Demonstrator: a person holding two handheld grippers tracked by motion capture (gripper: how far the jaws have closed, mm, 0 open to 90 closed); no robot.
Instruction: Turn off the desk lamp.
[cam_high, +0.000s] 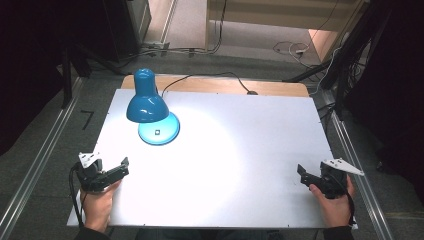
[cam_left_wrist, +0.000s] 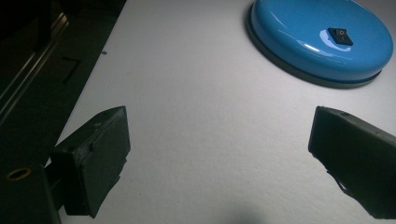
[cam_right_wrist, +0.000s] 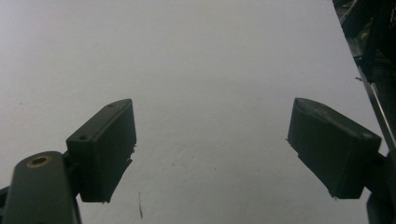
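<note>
White table (cam_high: 240, 150) with blue lamp (cam_high: 147, 102), both claws (cam_left_wrist: 219, 140) (cam_right_wrist: 212, 140) apart, empty.

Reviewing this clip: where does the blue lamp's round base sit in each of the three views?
High view: lamp base, left of centre on the white table, under the shade.
Left gripper view: top right, rocker switch on it.
Right gripper view: not in it.
Shared landmark: the white table surface.
</note>
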